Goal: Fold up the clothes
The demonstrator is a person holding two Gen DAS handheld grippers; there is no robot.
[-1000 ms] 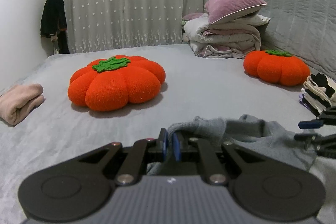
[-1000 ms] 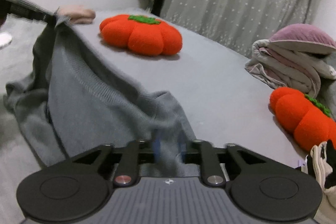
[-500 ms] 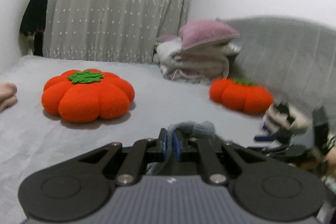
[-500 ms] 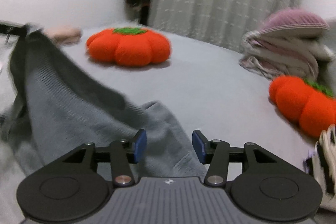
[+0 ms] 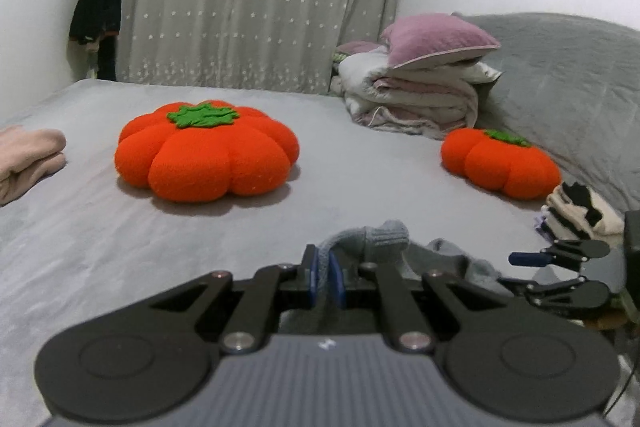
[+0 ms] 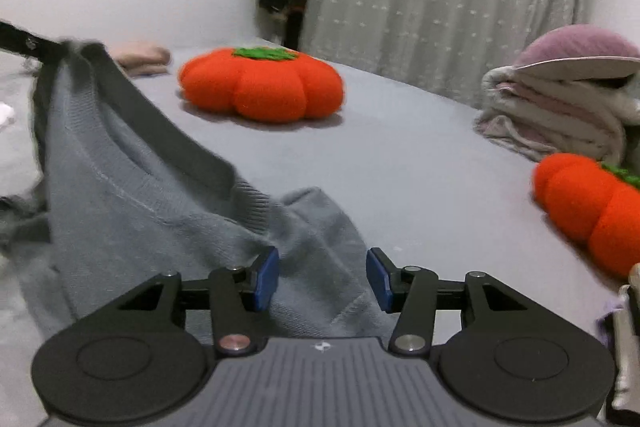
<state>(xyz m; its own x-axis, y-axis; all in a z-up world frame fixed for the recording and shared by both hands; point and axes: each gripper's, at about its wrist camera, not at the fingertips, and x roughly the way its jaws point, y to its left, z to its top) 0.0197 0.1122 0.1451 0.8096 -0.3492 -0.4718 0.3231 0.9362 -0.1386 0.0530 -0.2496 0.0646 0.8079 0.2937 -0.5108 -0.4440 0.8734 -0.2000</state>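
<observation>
A grey knit sweater (image 6: 140,211) lies partly on the grey bed (image 6: 420,167). One corner is pulled up toward the upper left, where my left gripper (image 6: 48,47) holds it. In the left wrist view my left gripper (image 5: 324,267) is shut on a bunched edge of the sweater (image 5: 386,233). My right gripper (image 6: 323,275) is open; the sweater's near end lies between and under its blue pads (image 6: 266,277), with neither pad pressing on it. The right gripper (image 5: 520,271) also shows at the right edge of the left wrist view.
A large orange pumpkin cushion (image 5: 206,151) sits mid-bed and a smaller one (image 5: 500,163) near the grey headboard (image 5: 580,87). Folded bedding under a purple pillow (image 5: 420,91) is at the back. A stack of folded clothes (image 5: 580,213) lies right, a pink folded garment (image 5: 28,155) left.
My right gripper's jaws have opened and let go of the sweater, whose near end now lies slack on the bed. My left gripper keeps its grip.
</observation>
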